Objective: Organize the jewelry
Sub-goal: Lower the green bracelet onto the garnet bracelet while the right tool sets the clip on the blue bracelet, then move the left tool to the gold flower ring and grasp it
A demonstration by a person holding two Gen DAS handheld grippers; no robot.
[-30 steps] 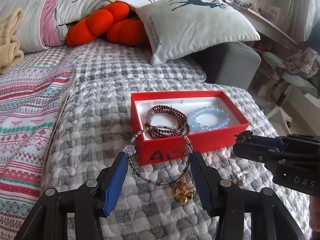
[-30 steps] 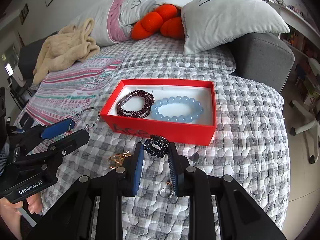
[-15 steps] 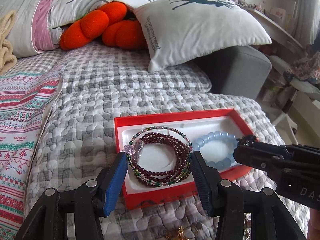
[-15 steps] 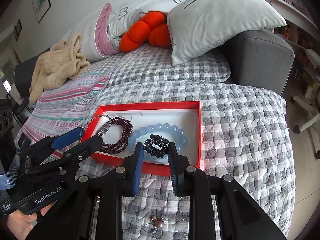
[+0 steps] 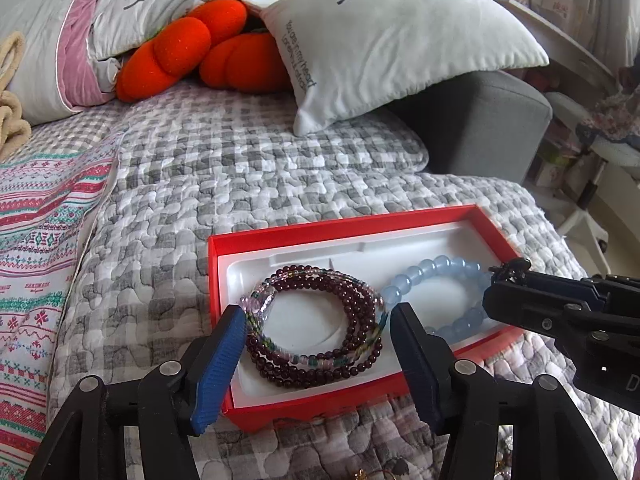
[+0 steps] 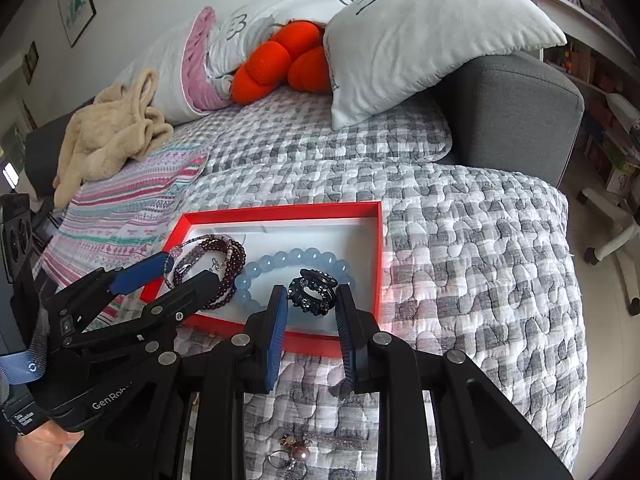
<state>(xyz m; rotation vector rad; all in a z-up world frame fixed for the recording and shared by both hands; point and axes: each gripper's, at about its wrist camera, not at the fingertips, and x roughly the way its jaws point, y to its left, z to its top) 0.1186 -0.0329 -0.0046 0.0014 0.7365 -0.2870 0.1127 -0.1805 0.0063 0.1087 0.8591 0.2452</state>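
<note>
While both grippers hang over the red box (image 5: 416, 216), the left gripper (image 5: 316, 344) is opening its jaws, and the multicolour beaded bracelet (image 5: 320, 358) lies between the blue pads, resting on the dark garnet bead coil (image 5: 352, 312) in the left part of the white insert; whether the pads are in contact with it cannot be told. The right gripper (image 6: 312, 308) stands narrow, clamped on a dark rhinestone hair clip (image 6: 312, 290) above the pale blue bead bracelet (image 6: 296, 260) in the box. The wire bracelet is probably light and springy, so it likely deforms under side pressure; grasp it across opposite sides of the loop. The clip appears rigid, with stones that may chip; grip it by its body. Loose small pieces remain on the grey checked quilt (image 6: 460, 240) near the box.
</note>
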